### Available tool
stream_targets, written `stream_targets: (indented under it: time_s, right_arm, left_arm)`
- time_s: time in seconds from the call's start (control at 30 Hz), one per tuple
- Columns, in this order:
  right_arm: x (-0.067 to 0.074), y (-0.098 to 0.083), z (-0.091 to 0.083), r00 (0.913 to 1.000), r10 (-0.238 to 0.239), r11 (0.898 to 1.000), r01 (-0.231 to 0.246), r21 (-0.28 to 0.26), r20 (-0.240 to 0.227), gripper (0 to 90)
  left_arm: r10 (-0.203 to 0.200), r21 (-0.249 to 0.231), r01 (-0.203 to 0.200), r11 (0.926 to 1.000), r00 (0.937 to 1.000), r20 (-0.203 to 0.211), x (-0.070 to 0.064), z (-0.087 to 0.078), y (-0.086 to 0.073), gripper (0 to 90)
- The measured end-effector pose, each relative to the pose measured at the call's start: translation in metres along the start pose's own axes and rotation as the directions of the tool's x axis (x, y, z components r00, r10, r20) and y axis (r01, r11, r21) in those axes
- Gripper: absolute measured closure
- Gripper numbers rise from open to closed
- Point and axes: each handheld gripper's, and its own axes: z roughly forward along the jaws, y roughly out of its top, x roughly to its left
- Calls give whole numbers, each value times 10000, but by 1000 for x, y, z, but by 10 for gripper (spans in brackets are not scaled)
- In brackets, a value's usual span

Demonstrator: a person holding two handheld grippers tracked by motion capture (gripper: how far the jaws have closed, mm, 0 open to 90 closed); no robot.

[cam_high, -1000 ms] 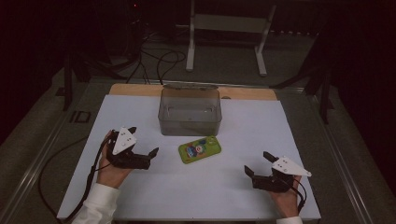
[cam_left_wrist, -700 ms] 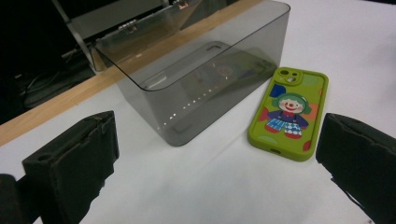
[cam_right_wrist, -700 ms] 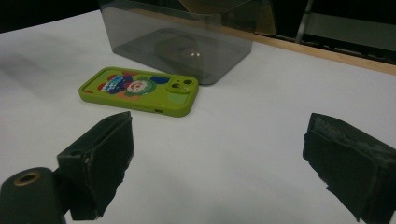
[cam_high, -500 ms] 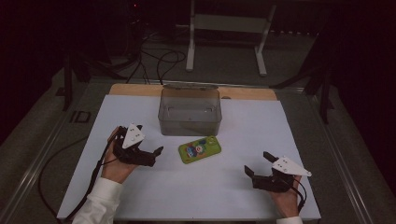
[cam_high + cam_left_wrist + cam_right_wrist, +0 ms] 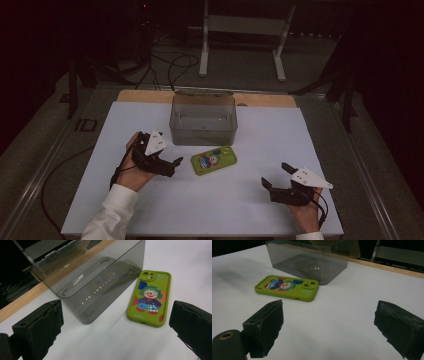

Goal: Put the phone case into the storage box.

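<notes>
Jaws spread wide, the left gripper point(image 5: 172, 165) sits left of center in the high view, aimed at a green phone case point(image 5: 214, 160) lying flat just right of its tips. In the left gripper view the case point(image 5: 149, 298) shows between the two black jaws, right of middle, apart from both. The right gripper point(image 5: 274, 181), equally wide and holding nothing, rests at lower right of the high view, well apart from the case; in its own view the case point(image 5: 287, 287) lies in the upper left.

The step in hand looks like the left gripper's reach for the case. To do it well, the person would likely center the jaws over the case's narrow width, come down low to the sheet and close on the long edges, since the case lies flat with little to grab.

The case is lime green with rounded corners, a raised camera cutout at one end and a cartoon clown printed on its back, with blue, orange and green patches. It lies at center frame on the white sheet point(image 5: 210, 210), just below a smoky clear box point(image 5: 203, 120), near it but not touching.
</notes>
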Motion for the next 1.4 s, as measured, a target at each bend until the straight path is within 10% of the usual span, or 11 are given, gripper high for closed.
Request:
stream_targets:
  time_s: [1.4]
  right_arm:
    - [0,-1,1,10000,18,9999,-17,144,-94,90]
  left_arm:
    - [718,2197,-1125,9691,9801,1851,-17,70,15,0]
